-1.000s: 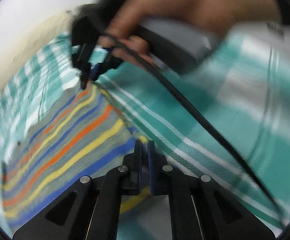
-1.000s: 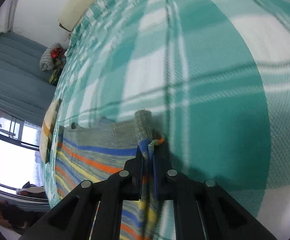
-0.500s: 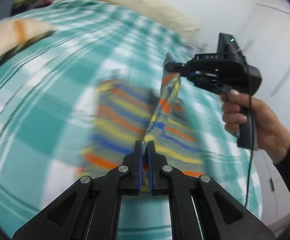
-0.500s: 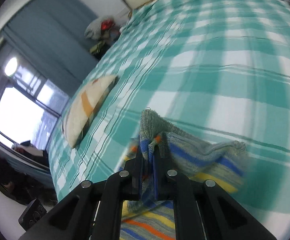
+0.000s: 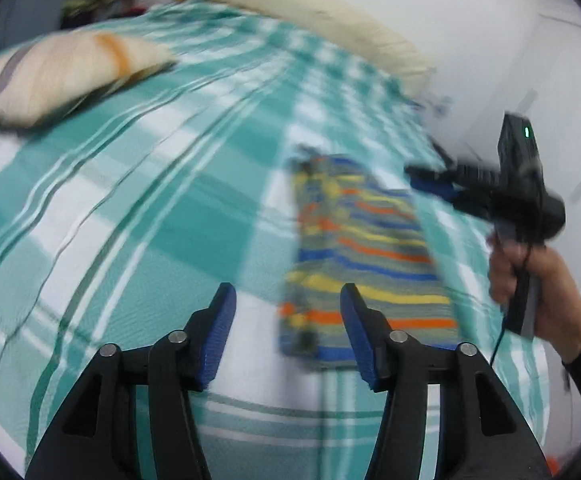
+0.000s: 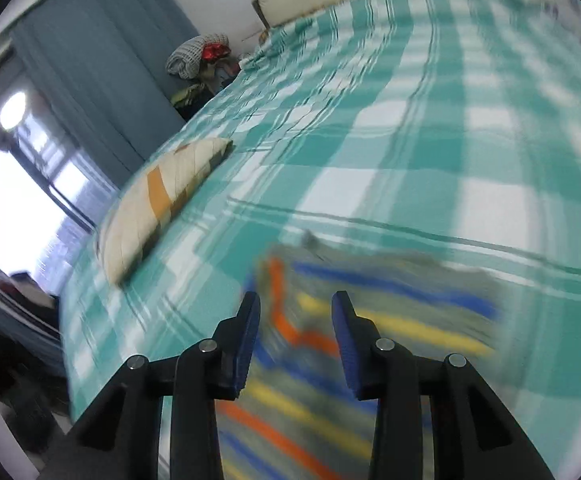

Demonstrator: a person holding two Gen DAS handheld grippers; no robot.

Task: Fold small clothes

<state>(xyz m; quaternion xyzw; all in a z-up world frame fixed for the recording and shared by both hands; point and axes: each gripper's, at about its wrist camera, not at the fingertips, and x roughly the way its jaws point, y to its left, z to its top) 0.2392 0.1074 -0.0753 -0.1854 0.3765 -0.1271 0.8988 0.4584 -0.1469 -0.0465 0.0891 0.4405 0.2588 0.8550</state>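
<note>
Bed point(image 5: 138, 184) is covered by a teal-and-white plaid sheet point(image 6: 430, 152), seen across most of both frames. Striped cloth point(image 5: 362, 252) is laid flat on the sheet, right of centre in the left wrist view, bottom centre in the right wrist view point(image 6: 330, 360). A cream pillow point(image 5: 58, 76) with an orange band is seen at upper left, well apart from the cloth. A long cream bolster point(image 5: 314, 20) is set along the far edge at top.

left tool point(image 5: 287, 312): black arms, blue pads, silver screws | right hand point(image 5: 530, 280): black sleeve
</note>
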